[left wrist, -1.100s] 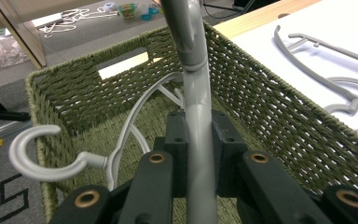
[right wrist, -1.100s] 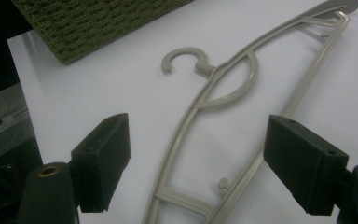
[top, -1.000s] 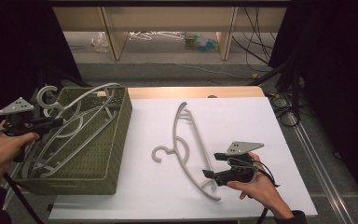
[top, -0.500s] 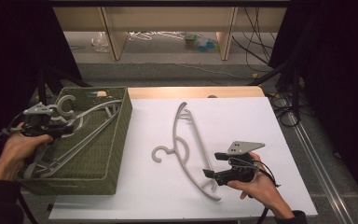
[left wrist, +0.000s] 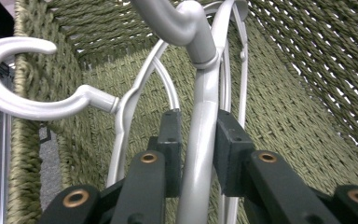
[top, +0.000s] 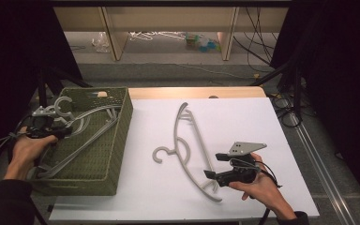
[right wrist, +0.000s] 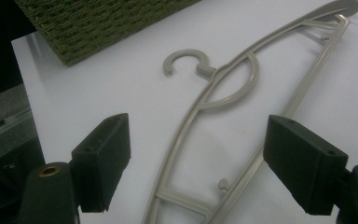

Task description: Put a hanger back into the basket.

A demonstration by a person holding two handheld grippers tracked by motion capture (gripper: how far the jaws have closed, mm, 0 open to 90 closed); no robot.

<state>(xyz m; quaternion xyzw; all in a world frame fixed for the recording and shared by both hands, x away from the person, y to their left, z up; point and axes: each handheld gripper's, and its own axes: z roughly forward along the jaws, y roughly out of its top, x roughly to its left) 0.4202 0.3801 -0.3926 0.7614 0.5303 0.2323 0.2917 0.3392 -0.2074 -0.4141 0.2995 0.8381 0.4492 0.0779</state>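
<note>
Currently, left claw [left wrist: 193, 154] is sitting inside the green woven rectangular basket [top: 117, 140] at the table's left edge, straddling the bar of a silver-grey plastic hanger [left wrist: 198, 140]. Its jaws have just been opening: small gaps are showing on both sides of the bar, so the grip is looking released, with the hanger between the pads but not pinched. A second grey hanger with a round hook [left wrist: 23, 93] is lying just beside it in the basket, hook poking over the rim. Moving right, a grey plastic hanger with a half-ring brace [top: 190, 145] is lying flat on the white table [top: 262, 122], hook pointing toward the basket. Right claw [right wrist: 205, 158] is hovering over that hanger's near end, jaws standing wide apart, gripping nothing, pads clear of the plastic.
</note>
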